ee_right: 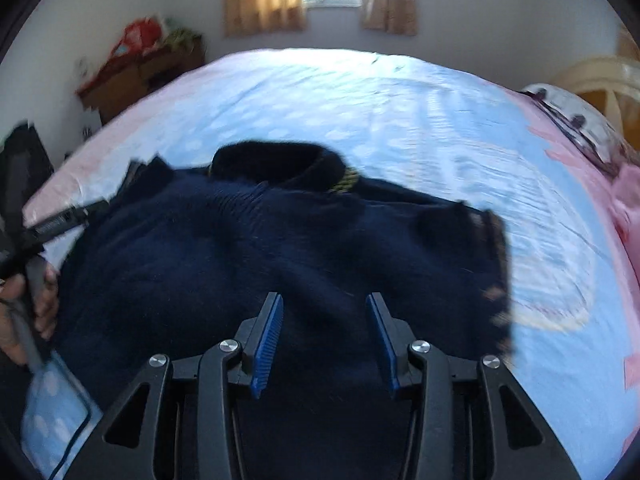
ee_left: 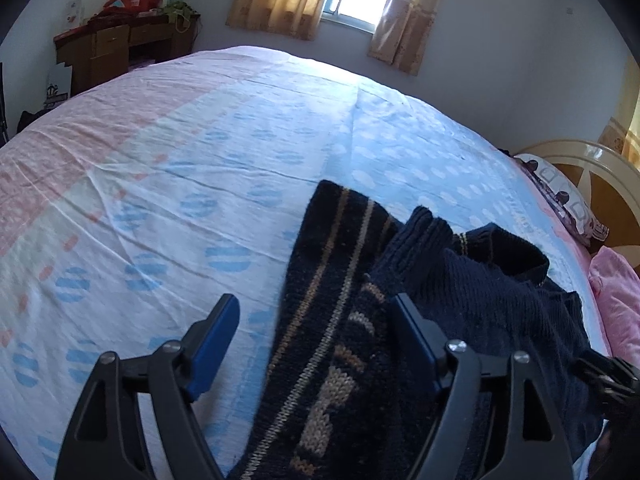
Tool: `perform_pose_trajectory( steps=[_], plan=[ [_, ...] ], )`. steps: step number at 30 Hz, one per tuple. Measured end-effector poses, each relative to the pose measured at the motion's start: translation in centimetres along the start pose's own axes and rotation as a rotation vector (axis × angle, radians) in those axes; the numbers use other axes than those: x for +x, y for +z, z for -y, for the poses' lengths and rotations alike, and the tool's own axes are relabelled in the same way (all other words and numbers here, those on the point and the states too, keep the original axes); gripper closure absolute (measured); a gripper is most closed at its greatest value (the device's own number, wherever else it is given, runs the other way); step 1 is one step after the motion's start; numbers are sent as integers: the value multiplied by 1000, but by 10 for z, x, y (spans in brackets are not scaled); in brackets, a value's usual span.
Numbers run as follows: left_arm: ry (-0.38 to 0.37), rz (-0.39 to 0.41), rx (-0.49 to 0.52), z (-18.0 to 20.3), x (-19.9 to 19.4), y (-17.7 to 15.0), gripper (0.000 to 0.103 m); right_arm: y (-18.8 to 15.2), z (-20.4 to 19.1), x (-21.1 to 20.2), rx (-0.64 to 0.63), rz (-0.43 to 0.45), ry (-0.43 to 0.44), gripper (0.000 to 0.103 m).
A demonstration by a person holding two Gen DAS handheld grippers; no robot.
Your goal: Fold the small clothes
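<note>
Both tools, left tool [ee_left: 316, 344] and right tool [ee_right: 324, 340], gape over the ribbed knit sweater [ee_right: 256, 252] (navy, tan-striped).

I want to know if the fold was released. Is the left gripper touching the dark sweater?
Cannot tell. In the left wrist view the left gripper stands open around the sweater, but its right finger overlaps the knit, so neither contact nor gap shows plainly.
</note>
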State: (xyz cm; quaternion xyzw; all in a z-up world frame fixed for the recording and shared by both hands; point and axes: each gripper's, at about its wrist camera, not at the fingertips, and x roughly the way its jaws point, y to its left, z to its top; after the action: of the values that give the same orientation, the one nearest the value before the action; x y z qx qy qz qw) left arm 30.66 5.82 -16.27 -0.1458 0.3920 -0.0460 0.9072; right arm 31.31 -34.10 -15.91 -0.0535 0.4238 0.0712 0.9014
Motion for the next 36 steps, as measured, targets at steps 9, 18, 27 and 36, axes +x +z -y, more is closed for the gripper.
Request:
perform_pose_trajectory(
  steps=[9, 18, 27, 36],
  plan=[
    [-35, 0, -22, -4, 0, 1, 19, 8, -9, 45, 21, -52, -47, 52],
    [-36, 97, 54, -3, -42, -28, 9, 23, -51, 10, -70, 37, 6, 53],
    [6, 29, 88, -3, -33, -31, 8, 51, -97, 48, -112, -20, 49, 55],
    [-131, 39, -43, -27, -36, -33, 8, 113, -157, 95, -92, -44, 185, 82]
  ],
)
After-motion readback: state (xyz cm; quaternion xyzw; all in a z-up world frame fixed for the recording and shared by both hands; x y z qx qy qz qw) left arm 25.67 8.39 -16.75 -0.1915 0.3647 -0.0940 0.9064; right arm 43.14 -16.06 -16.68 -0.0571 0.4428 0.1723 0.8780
